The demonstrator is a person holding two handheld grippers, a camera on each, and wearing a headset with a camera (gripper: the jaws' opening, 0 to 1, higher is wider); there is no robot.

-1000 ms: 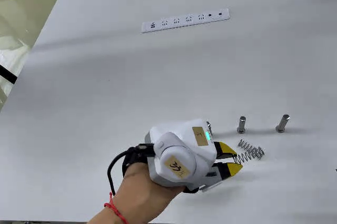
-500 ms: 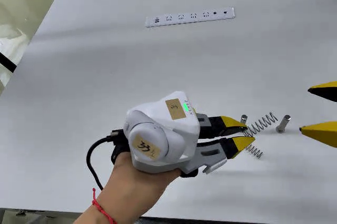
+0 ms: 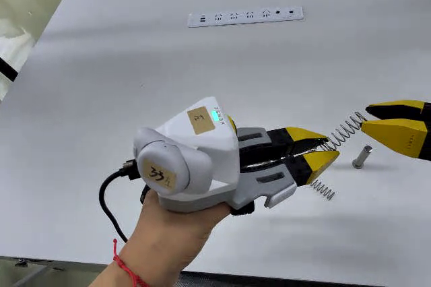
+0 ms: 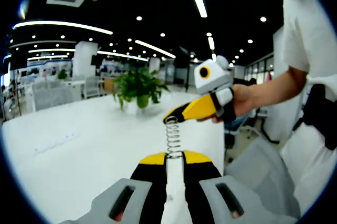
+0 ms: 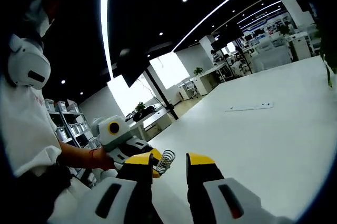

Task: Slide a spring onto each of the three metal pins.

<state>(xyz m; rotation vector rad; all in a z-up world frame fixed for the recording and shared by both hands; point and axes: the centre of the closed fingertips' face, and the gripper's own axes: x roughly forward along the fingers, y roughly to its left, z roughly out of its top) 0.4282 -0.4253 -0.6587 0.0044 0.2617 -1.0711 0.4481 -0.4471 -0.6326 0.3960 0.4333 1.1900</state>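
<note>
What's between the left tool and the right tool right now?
A spring, shown in the head view: the left tool grips one end, and the other end reaches the right tool at its tips.

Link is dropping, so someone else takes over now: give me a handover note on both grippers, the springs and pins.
Left gripper: jaws shut on one end of a spring, held above the table.
Right gripper: jaws open at the spring's other end.
On the table: a second spring and one bare pin.
Done: nothing seen threaded yet.
Left: springs onto all three pins.
</note>
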